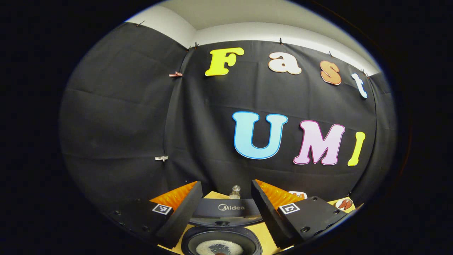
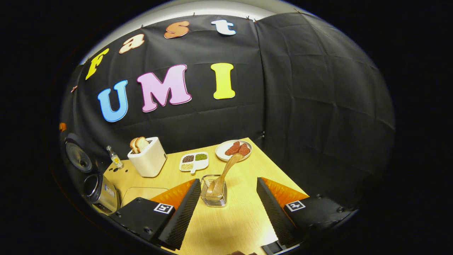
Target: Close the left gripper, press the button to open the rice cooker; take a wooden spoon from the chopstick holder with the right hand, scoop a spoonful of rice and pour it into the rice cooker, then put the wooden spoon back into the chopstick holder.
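- Right gripper [image 2: 226,216]: jaws spread wide, holding nothing; in the right gripper view it hangs above the table [image 2: 244,226], looking forward and down.
- Chopstick holder [image 2: 213,193]: clear, wire-framed; stands on the table dead ahead between the two fingers' lines, a little nearer the left finger; apart from both, no contact.
- Wooden spoon [image 2: 226,173]: stands in the holder, one end down inside it, the other leaning up and away to the right toward the plate [image 2: 226,151] with red pieces; long axis tilted, running from the gripper's near-left to far-right; which end is the bowl I cannot tell for certain.
- Rice cooker [image 1: 221,226]: in the left gripper view directly below, lid up, white rice lying in the pot; in the right gripper view it sits at the far left edge, well apart from the holder.
- Left gripper [image 1: 226,219]: jaws apart, empty, held above the open cooker.
- Judgement: spoon sits back in the holder with rice in the pot; task looks near its end; right hand is the nearer one to the spoon.
- Also on the table: toaster [image 2: 148,159] with bread, divided dish [image 2: 194,161] of grains, small bottle [image 2: 115,157].
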`<state>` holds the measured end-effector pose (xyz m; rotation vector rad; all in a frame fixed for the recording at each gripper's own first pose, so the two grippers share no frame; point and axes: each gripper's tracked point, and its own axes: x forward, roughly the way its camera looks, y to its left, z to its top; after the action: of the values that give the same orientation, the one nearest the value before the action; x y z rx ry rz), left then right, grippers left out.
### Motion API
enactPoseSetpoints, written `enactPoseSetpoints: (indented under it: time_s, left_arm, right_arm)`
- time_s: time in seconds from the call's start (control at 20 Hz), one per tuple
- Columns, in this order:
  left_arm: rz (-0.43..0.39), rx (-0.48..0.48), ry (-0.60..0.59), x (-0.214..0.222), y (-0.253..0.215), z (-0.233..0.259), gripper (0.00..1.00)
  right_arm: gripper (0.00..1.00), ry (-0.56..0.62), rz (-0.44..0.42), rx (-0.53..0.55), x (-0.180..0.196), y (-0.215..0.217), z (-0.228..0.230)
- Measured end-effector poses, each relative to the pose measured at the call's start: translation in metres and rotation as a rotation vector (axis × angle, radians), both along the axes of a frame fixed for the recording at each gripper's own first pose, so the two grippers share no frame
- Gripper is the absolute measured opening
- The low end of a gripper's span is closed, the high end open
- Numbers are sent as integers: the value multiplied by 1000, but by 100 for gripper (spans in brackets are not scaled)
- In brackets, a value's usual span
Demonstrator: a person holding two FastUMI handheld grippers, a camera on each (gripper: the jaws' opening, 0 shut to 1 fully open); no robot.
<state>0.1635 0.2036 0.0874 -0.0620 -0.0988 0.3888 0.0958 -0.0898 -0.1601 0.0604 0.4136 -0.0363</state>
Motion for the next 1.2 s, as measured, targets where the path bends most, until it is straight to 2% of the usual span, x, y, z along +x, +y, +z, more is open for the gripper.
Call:
enactPoseSetpoints:
  time_s: [0.15,0.3,0.5,0.75,1.0,1.2]
  left_arm:
    - [-15,10,30,21,10,-9,94]
    - [9,56,103,28,19,-19,94]
    - [-8,56,180,31,4,-29,98]
    - [-4,-33,291,0,-13,-60,99]
    - [-14,-82,377,-34,-33,-100,99]
    - [-55,-110,431,-54,-48,-147,99]
  right_arm:
    - [99,13,22,-50,-18,1,0]
    - [99,-5,23,-48,-23,7,10]
    - [99,-23,61,-52,-23,24,14]
    - [99,-15,142,-43,-18,59,4]
    - [99,9,216,-19,-14,91,-9]
    - [98,14,259,-15,-8,106,-12]
